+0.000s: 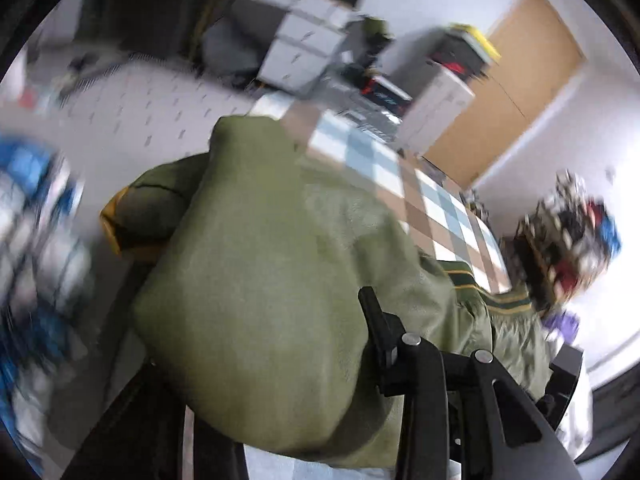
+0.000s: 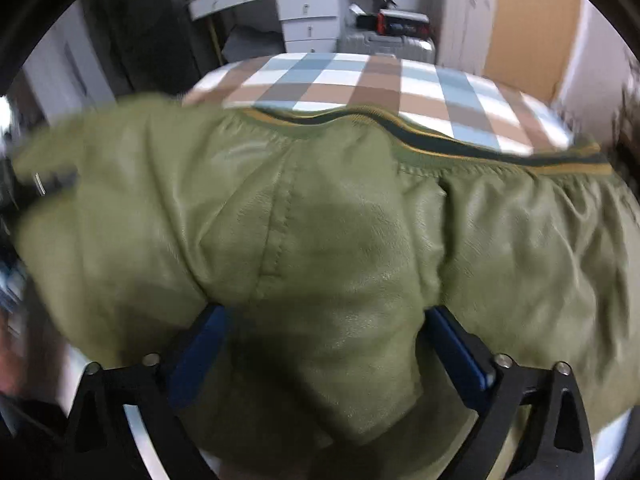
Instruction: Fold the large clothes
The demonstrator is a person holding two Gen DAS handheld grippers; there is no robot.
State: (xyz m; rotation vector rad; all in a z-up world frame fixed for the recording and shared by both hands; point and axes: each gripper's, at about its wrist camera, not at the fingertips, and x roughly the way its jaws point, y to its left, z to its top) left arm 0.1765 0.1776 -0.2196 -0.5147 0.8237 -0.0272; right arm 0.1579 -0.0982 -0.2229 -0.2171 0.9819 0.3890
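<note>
An olive green bomber jacket (image 2: 328,216) with a dark green and mustard ribbed hem (image 2: 440,140) fills both views, above the checked bed (image 2: 344,80). My right gripper (image 2: 324,320) is shut on a thick bunch of the jacket, its blue pads (image 2: 460,344) pressing the fabric from both sides. In the left wrist view the jacket (image 1: 260,280) bulges over my left gripper (image 1: 320,340). One black finger (image 1: 376,320) shows on the right, the other is hidden under fabric. A cuffed sleeve (image 1: 148,208) hangs at the left.
The bed with a brown, blue and white checked cover (image 1: 400,176) lies ahead. White drawers (image 2: 312,20), a suitcase (image 2: 384,44) and a wooden door (image 2: 528,28) stand behind it. A cluttered rack (image 1: 568,232) is on the right.
</note>
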